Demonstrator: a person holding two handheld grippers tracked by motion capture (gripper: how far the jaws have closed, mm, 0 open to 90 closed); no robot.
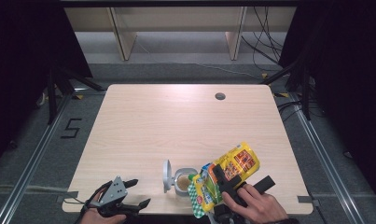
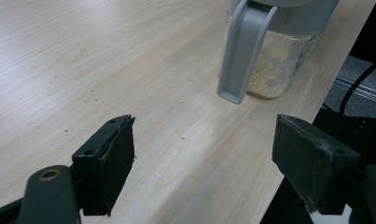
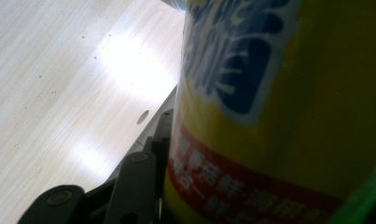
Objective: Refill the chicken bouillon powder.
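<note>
We see two grippers: right gripper (image 1: 228,185) pinching one yellow snack bag (image 1: 225,176), tilted over one open jar (image 1: 184,182) near the table's (image 1: 176,121) front edge. Left gripper (image 1: 129,196) spread, empty, at the front-left edge. One grey lid (image 1: 166,175) stands flipped up beside the jar.

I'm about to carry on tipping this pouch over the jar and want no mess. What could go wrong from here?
1. The clear jar with the grey flip lid stands near the wooden table's front edge; a nudge could knock it off.
2. The right gripper holds the yellow printed pouch tilted over the jar, so contents may miss its mouth.
3. The left gripper rests open, steadying nothing.
</note>
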